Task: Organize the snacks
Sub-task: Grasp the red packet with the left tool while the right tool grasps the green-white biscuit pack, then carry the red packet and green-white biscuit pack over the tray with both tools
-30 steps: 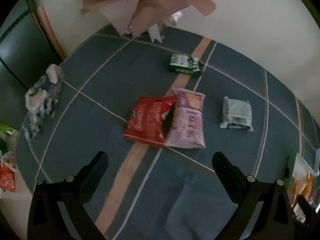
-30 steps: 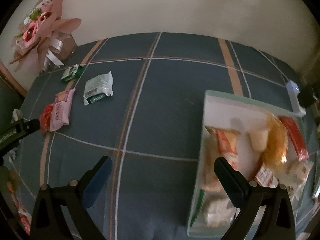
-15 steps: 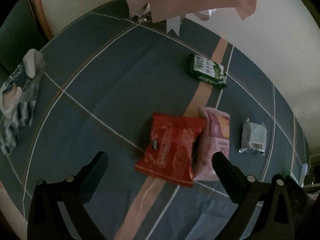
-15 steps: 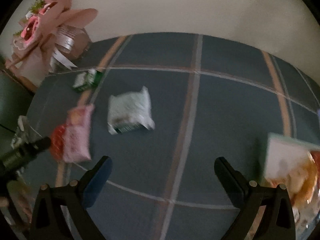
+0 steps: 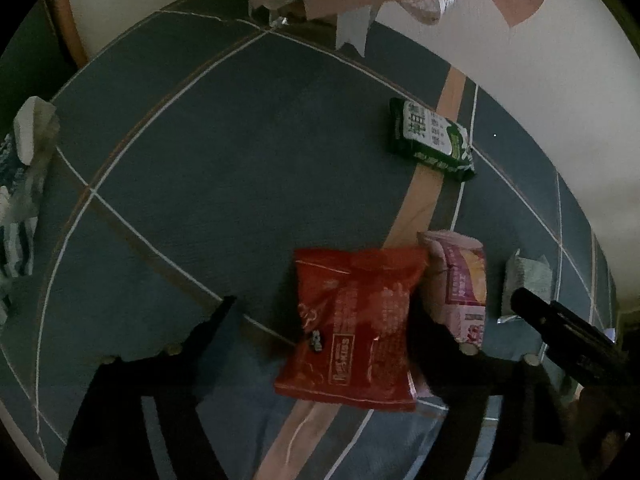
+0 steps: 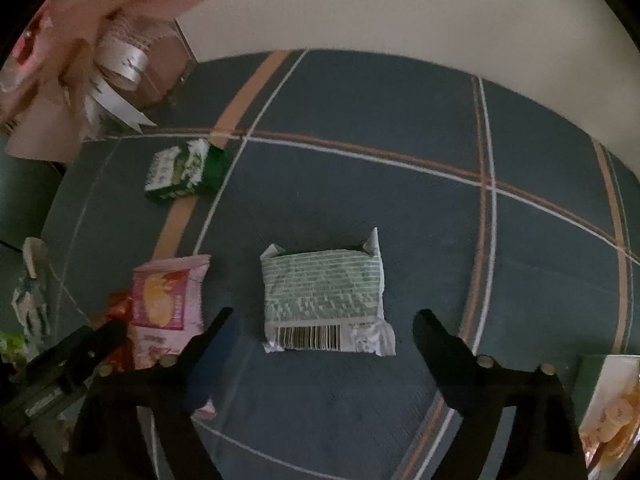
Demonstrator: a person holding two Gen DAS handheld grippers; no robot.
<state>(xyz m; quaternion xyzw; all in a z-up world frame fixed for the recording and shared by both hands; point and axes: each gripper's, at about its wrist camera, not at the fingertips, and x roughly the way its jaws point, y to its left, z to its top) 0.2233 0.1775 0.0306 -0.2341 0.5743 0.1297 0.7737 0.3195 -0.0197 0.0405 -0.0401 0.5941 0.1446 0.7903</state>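
Note:
In the left wrist view my left gripper point(image 5: 326, 320) is open, its fingers on either side of a red snack bag point(image 5: 352, 328) on the blue checked tablecloth. A pink snack bag point(image 5: 460, 280) lies against its right side. In the right wrist view my right gripper point(image 6: 322, 318) is open just above a pale green-and-white packet point(image 6: 324, 300), one finger on each side. The pink bag point(image 6: 168, 300) and a green packet point(image 6: 184, 170) lie to the left. The right gripper's finger also shows at the left view's right edge point(image 5: 560, 328).
A pink wrapped bouquet point(image 6: 92, 52) stands at the table's back left corner. A white tray of snacks point(image 6: 612, 400) sits at the right edge. A white-and-dark bag point(image 5: 20, 200) lies at the far left. A green packet point(image 5: 432, 138) lies near the wall.
Both grippers have moved forward and down. The left one now straddles the red bag. The right one swung left from the tray to the pale green packet.

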